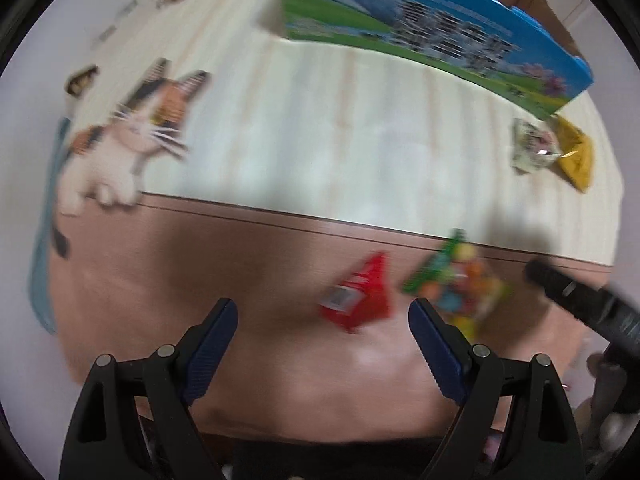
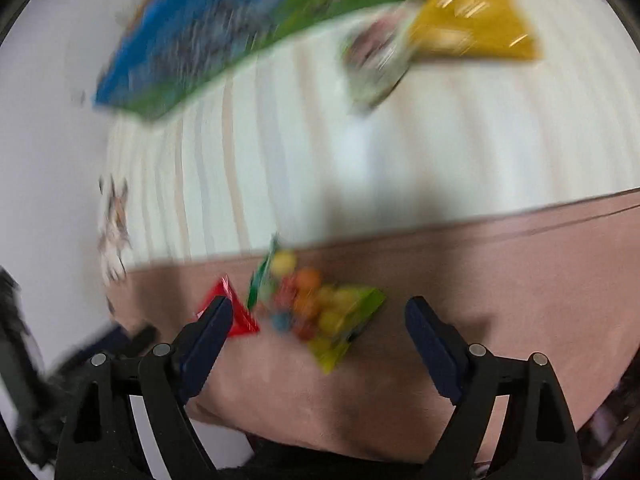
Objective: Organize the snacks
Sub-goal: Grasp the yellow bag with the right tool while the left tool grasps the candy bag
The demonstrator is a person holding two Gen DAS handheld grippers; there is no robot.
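You are holding both hand-held grippers — left (image 1: 323, 320), right (image 2: 319, 318) — wide open and empty over the bench (image 1: 240, 272). The red packet (image 1: 360, 300) and the colourful candy bag (image 2: 320, 312) are lying side by side near the front edge — reaching and closing on one likely comes next.

Small packet (image 1: 358, 302) just left of candy bag (image 1: 460, 286).

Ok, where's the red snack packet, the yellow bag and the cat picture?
Red snack packet (image 1: 358, 300): left wrist view, middle of the packet.
Yellow bag (image 1: 576, 152): left wrist view, middle of the bag.
Cat picture (image 1: 132, 132): left wrist view, on the cat's face.
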